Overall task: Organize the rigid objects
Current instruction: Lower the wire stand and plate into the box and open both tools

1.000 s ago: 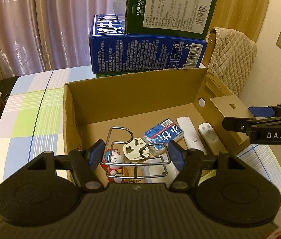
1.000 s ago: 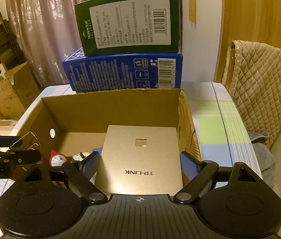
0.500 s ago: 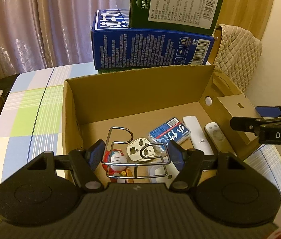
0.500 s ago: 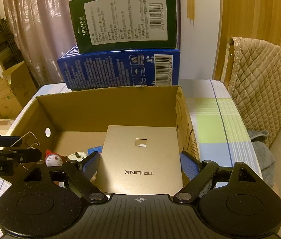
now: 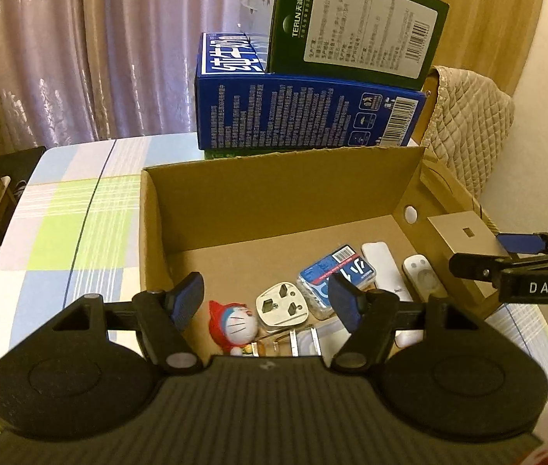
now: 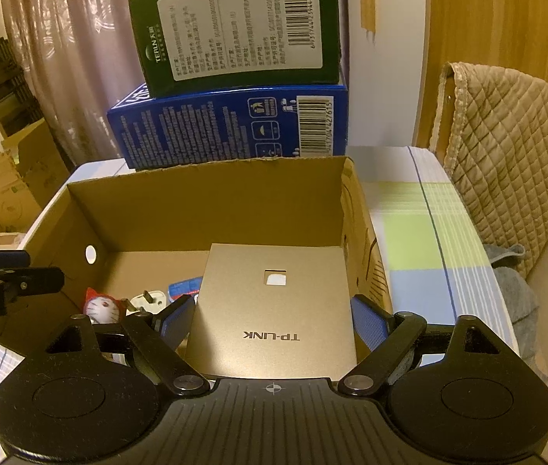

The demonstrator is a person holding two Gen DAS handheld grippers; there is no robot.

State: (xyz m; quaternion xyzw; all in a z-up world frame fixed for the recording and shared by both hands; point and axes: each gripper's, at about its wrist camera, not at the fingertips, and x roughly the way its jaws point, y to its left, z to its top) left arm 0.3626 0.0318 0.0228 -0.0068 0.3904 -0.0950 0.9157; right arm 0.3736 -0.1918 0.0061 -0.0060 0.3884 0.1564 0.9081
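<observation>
The right gripper (image 6: 272,319) pinched the gold TP-LINK box (image 6: 274,310) over the cardboard box (image 5: 274,190); the left gripper (image 5: 266,300) stood spread, apparently empty. Risk — dropping it onto the plug adapter (image 5: 282,304).

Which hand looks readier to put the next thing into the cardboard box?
Right. The right gripper holds the gold TP-LINK box above the cardboard box; the left gripper hangs open and empty.

Left gripper (image 5: 266,302) has its fingers apart and empty, while right gripper (image 6: 274,321) angles downward, fingers spread wide.
</observation>
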